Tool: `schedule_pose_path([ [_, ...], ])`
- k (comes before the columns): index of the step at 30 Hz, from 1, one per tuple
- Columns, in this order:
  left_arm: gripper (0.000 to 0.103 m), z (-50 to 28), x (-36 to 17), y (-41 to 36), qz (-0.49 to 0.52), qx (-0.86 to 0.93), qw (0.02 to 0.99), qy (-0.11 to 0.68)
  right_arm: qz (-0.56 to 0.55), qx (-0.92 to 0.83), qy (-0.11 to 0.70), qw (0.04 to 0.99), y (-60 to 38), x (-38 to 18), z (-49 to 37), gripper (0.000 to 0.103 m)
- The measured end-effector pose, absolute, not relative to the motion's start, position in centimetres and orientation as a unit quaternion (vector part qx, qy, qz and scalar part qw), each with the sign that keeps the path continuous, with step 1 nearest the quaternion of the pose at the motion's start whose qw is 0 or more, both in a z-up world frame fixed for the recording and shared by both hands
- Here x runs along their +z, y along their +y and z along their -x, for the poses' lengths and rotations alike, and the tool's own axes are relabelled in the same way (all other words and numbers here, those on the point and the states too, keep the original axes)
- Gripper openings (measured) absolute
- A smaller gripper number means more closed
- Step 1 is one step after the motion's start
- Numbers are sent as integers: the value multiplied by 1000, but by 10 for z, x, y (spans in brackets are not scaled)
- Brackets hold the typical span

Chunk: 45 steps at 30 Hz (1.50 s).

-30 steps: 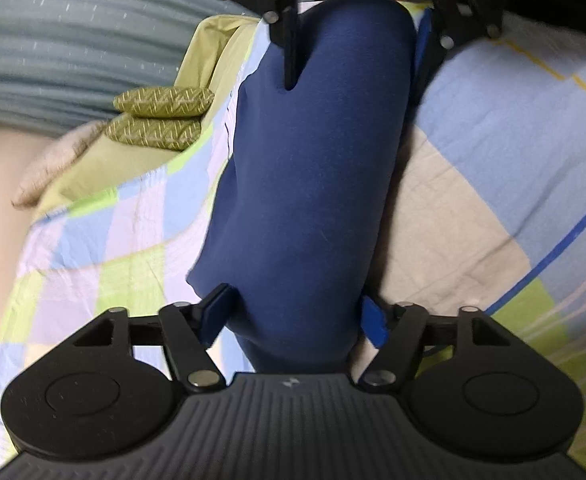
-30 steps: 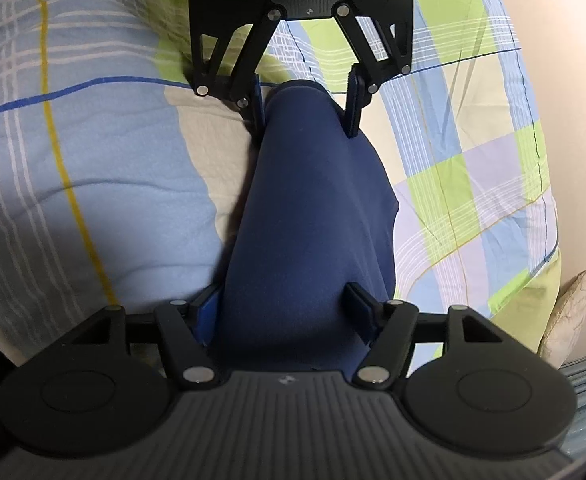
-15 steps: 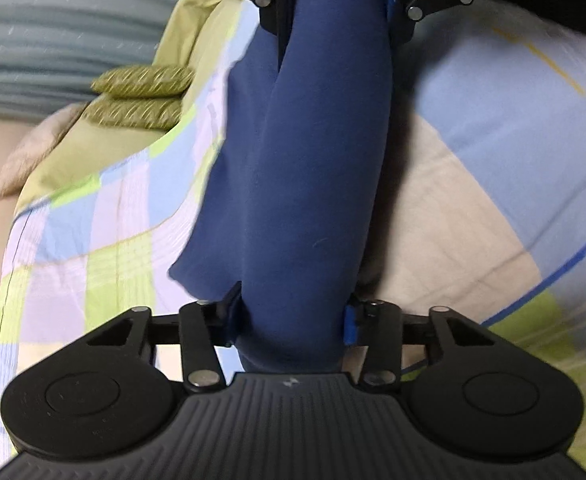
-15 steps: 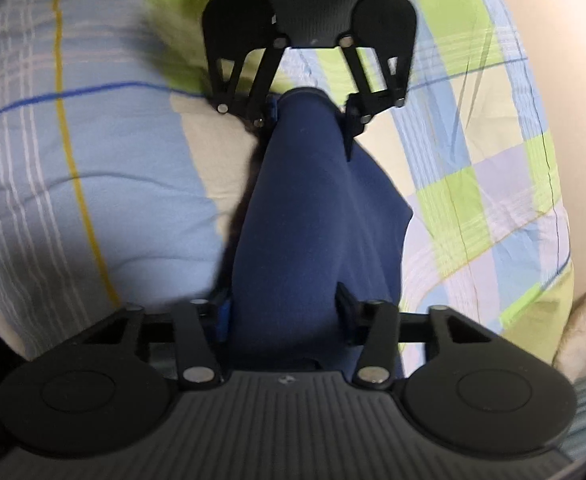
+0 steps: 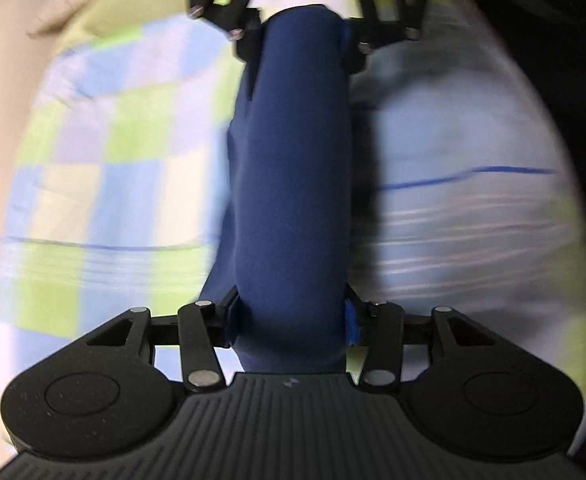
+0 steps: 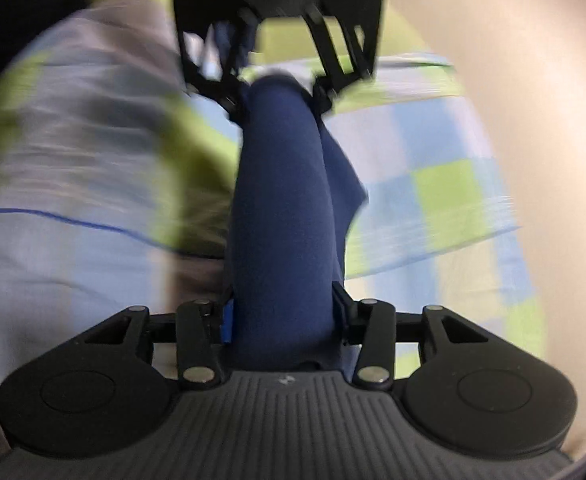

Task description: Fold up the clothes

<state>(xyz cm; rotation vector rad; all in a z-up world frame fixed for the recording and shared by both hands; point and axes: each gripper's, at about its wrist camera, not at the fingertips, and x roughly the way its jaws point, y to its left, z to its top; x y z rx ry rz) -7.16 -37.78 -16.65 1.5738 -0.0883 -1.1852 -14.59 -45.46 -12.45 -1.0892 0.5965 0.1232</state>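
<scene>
A navy blue garment is bunched into a long roll stretched between my two grippers above the checked bed sheet. My left gripper presses its pads on one end of the roll, and its jaws are opening slightly. At the far end my right gripper clamps the other end. In the right wrist view the same garment runs from my right gripper, whose jaws are also opening a little with the cloth between them, up to the left gripper. A loose flap hangs on the roll's side.
The bed sheet with blue, green and white squares fills the space under the roll. A beige wall borders the bed on one side. A pale pillow edge shows at the upper left. Both views are motion-blurred.
Both grippers narrowed onto the navy roll, squeezing it thinner, and it has come up off the sheet. The left view has swung sideways, and the folded olive pieces have left it.
</scene>
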Motion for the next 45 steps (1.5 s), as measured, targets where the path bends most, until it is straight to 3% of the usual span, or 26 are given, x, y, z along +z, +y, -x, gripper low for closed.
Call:
schedule_pose_path([
  [3,59,83,-176,-371,-644,-492,584,-35,510,81,294,805,-444,-145,163,48],
  [7,61,71,-147,-365,-575,-533,620,22,439,54,291,848,-445,-123,183,50],
  [11,61,27,-98,-337,-425,-595,666,148,336,5,291,896,-463,-91,207,50],
  [14,61,-21,-65,-320,-284,-598,717,217,216,-45,274,936,-488,-71,220,51],
  [20,59,-102,-50,-342,-137,-591,743,283,-66,-101,222,968,-550,-55,201,51],
  [21,58,-112,-52,-351,-131,-591,741,291,-105,-103,218,965,-559,-58,193,51],
  [23,36,-132,-66,-372,-120,-593,731,314,-182,-108,208,955,-578,-65,178,51],
  [24,34,-138,-73,-381,-119,-591,728,326,-201,-108,211,951,-585,-70,171,51],
  [31,41,-168,-119,-415,-108,-601,699,372,-307,-98,242,915,-631,-116,117,51],
  [34,40,-171,-129,-418,-105,-608,690,379,-343,-91,247,902,-644,-129,101,41],
  [35,35,-170,-130,-418,-105,-611,689,375,-355,-88,248,897,-648,-133,95,31],
  [37,20,-162,-128,-416,-117,-621,693,346,-353,-86,253,897,-647,-133,90,23],
  [41,19,-124,-96,-397,-152,-659,699,233,-303,-78,232,921,-629,-111,107,18],
  [45,20,-122,-96,-407,-160,-663,693,233,-267,-78,185,943,-616,-100,134,17],
])
